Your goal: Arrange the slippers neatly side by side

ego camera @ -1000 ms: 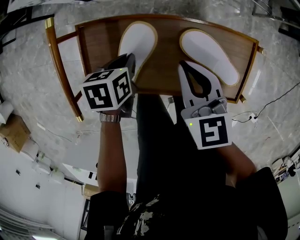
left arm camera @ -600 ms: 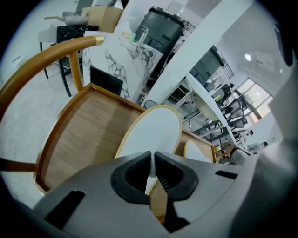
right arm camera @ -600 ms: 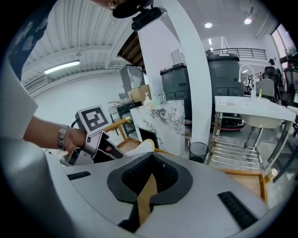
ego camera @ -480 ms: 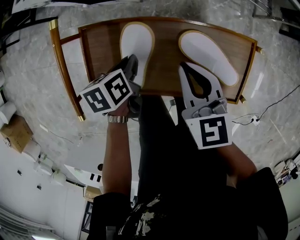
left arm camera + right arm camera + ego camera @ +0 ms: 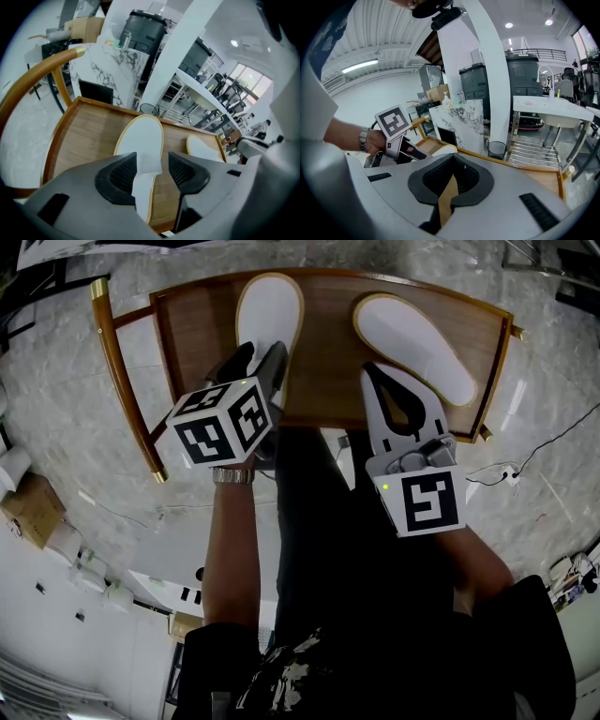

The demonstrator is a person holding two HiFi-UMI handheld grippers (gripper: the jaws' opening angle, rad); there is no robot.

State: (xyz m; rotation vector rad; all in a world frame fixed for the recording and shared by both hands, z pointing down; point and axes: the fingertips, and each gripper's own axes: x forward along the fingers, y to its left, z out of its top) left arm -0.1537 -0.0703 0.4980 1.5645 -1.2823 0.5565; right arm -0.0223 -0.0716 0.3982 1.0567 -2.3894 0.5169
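Head view — left gripper just opened astride slipper.

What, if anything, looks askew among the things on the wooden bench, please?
The right slipper lies diagonally across the bench, while the left slipper points straight away from the person. The two lie apart and are not parallel, so the pair looks untidy. Nothing looks spilled or damaged.

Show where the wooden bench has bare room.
Bare wood: the strip between the left slipper and right slipper, and between the left slipper and the left rim. Crowded: the near edge at both heels.
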